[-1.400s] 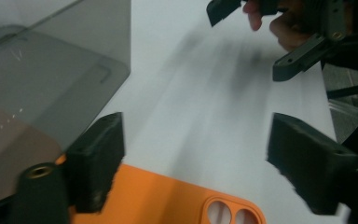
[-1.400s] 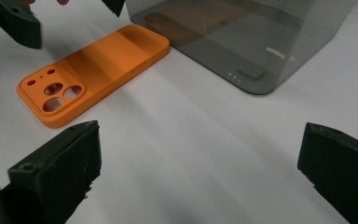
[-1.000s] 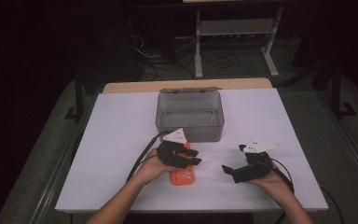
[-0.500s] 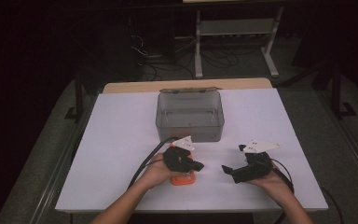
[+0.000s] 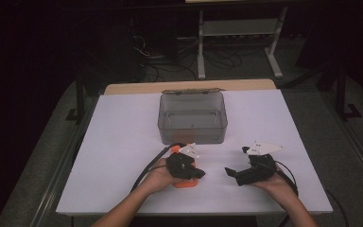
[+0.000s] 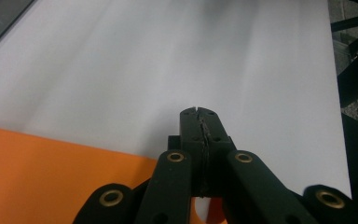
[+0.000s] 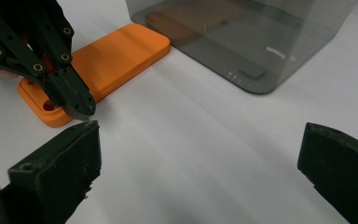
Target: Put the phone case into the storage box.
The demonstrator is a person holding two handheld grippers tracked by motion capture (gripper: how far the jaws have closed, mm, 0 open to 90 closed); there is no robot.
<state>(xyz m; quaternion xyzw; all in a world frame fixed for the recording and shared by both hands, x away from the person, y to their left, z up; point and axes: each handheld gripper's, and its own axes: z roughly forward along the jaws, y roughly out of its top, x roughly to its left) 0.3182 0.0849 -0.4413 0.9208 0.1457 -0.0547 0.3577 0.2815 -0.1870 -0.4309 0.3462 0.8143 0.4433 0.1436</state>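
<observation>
While the white tabletop [image 5: 123, 142] carries a smoky box [image 5: 192, 118] toward its far edge, an orange case [image 7: 107, 60] is seen flat near the near edge, not yet lifted. The left tongs [image 7: 81, 106], pressed together empty, rest beside it; the right tongs [image 5: 231, 173] are held wide.

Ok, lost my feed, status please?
Left gripper shut, empty, over orange case. Right gripper open, idle. Grey box behind; nothing blocking.
</observation>
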